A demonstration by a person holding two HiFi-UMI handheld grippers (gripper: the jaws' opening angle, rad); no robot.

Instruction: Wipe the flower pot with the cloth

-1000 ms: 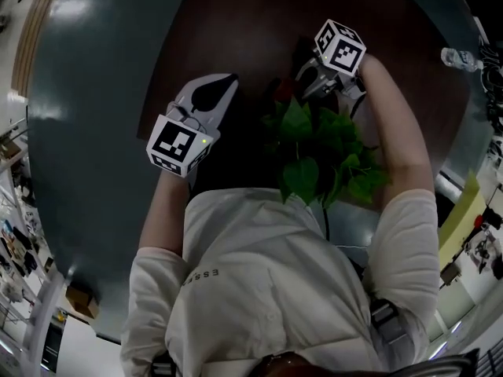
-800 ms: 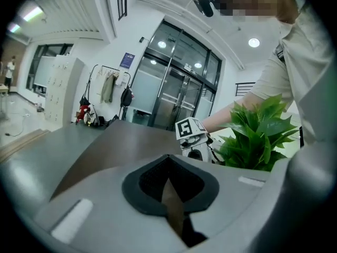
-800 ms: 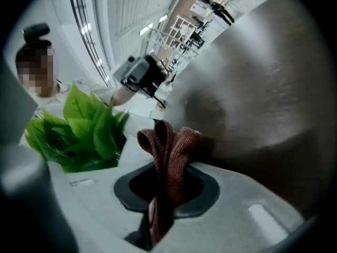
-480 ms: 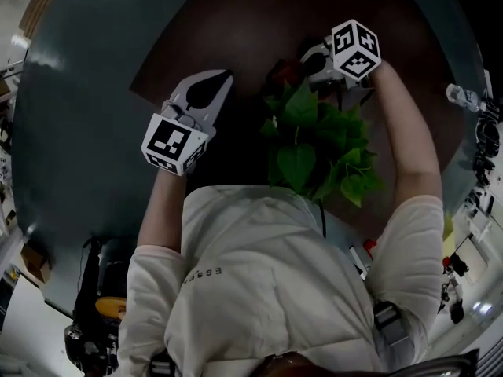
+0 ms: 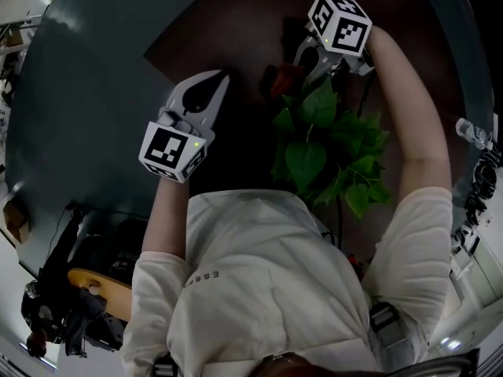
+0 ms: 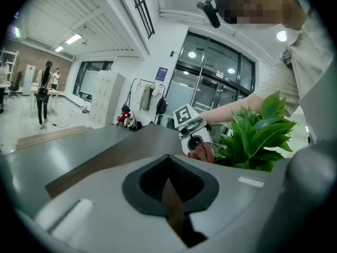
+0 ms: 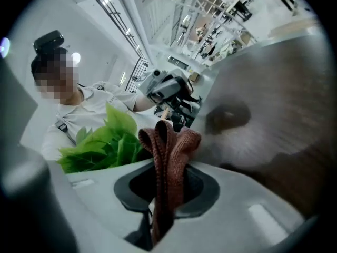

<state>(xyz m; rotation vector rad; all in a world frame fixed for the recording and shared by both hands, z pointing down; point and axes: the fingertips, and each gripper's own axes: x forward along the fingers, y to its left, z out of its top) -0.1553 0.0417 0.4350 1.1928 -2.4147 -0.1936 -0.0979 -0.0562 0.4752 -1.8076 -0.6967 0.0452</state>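
Your right claw (image 7: 164, 161) is clamped on the folded brown cloth (image 7: 169, 138), which sticks up between its jaws. Just beside it stands the green plant (image 7: 105, 141), whose leaves hide the flower pot from above. Your left claw (image 6: 168, 158) has its jaws closed with nothing between them and hangs over the desk (image 5: 94, 116), apart from the plant on its other side.

Shirt (image 5: 259, 289) cream, short-sleeved — left tongs (image 5: 222, 77) and right tongs (image 5: 299, 63) pale grey (black-and-white cubes (image 5: 171, 152)).
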